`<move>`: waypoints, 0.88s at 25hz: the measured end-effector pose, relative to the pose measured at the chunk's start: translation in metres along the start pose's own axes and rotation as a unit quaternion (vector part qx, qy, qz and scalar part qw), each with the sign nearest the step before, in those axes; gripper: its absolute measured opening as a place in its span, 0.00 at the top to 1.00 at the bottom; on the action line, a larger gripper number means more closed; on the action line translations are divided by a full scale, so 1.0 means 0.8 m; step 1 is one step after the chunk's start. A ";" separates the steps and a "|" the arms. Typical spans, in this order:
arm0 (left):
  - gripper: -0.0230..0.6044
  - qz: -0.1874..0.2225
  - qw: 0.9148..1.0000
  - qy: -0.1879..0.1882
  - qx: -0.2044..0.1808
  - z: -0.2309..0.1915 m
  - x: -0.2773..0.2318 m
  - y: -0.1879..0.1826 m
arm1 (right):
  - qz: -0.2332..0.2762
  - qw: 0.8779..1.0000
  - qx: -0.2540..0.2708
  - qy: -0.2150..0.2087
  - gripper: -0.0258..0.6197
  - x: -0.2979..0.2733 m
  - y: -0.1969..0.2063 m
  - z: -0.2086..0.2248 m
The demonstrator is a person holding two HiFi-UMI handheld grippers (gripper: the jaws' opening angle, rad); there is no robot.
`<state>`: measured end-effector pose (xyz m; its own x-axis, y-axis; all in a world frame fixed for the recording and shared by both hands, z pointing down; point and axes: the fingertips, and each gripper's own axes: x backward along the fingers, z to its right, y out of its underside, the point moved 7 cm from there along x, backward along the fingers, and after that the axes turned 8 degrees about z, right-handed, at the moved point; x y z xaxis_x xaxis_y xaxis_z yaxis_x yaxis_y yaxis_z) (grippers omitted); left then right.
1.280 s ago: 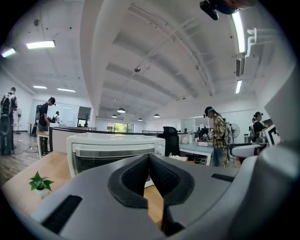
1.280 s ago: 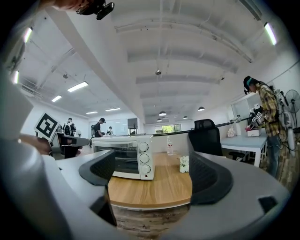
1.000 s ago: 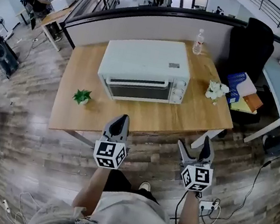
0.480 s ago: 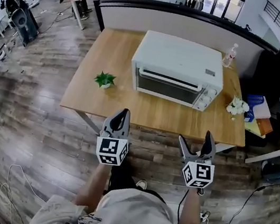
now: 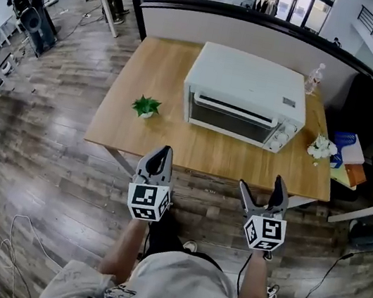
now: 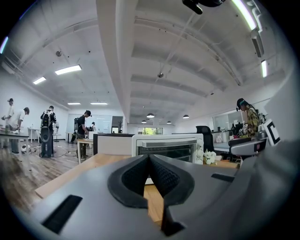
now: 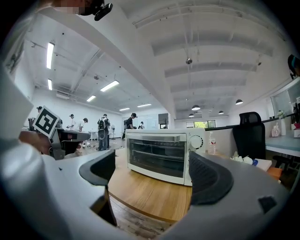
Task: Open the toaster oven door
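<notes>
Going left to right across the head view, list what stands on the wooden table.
small potted plant → toaster oven → white flowers

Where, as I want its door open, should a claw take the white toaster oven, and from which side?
Take the silver bar handle across the top of the white toaster oven's glass door, from the front, near its middle; it runs level, so claw jaws above and below probably fit.
</notes>
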<state>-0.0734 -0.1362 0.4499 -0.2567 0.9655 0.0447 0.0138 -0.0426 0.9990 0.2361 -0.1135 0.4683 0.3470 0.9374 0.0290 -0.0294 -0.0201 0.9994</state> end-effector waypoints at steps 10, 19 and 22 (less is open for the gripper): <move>0.94 -0.004 1.000 0.006 0.000 0.007 -0.007 0.004 | -0.012 0.999 0.034 -0.016 0.22 -0.019 -0.006 -0.001; 0.94 -0.006 1.000 0.004 -0.001 -0.001 -0.006 0.003 | -0.027 0.996 0.085 -0.015 0.22 -0.054 -0.042 0.013; 0.94 -0.008 1.000 0.001 -0.001 -0.004 -0.004 0.004 | -0.036 0.992 0.115 -0.033 0.22 -0.073 -0.060 0.014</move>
<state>-0.0756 -0.1406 0.4526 -0.2584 0.9656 0.0291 0.0088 -0.0278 0.9996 0.2277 -0.1714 0.4192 0.4017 0.9144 -0.0493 0.2097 -0.0394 0.9770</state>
